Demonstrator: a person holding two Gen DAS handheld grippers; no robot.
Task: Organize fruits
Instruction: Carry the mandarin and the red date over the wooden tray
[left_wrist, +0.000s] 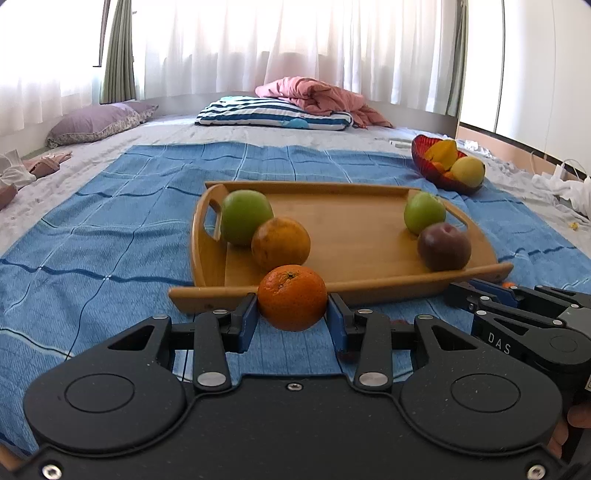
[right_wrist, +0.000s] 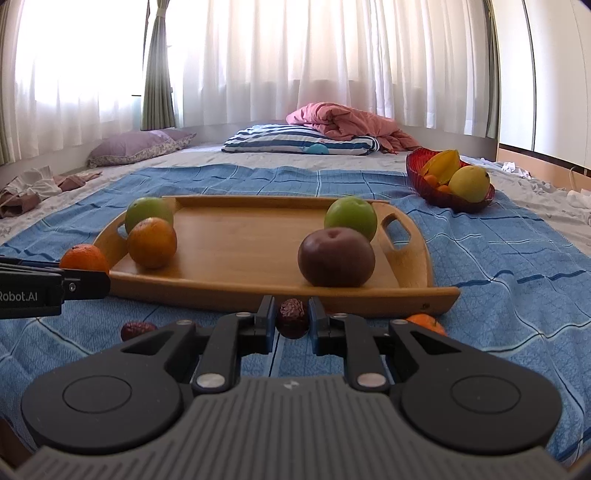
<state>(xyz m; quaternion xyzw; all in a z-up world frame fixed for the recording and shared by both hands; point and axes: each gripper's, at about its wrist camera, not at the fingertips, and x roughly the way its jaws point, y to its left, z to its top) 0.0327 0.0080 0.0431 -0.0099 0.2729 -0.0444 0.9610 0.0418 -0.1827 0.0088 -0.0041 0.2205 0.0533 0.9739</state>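
Observation:
My left gripper (left_wrist: 291, 314) is shut on a bright orange tangerine (left_wrist: 292, 297) just in front of the wooden tray (left_wrist: 369, 284). My right gripper (right_wrist: 292, 319) is shut on a wrinkled dark red date (right_wrist: 292, 318) low over the blue cloth, before the tray's (right_wrist: 258, 295) near rim. On the tray lie two green apples (right_wrist: 149, 212) (right_wrist: 351, 218), a dull orange (right_wrist: 152, 242) and a dark purple plum (right_wrist: 336, 256). A second date (right_wrist: 137, 329) and a small tangerine (right_wrist: 424, 322) rest on the cloth beside my right gripper.
A red bowl (right_wrist: 424, 181) with a yellow fruit, a starfruit and small oranges stands at the far right on the blue cloth (right_wrist: 498, 277). Pillows and a pink blanket (right_wrist: 343, 122) lie further back on the bed. Clothes lie at the left.

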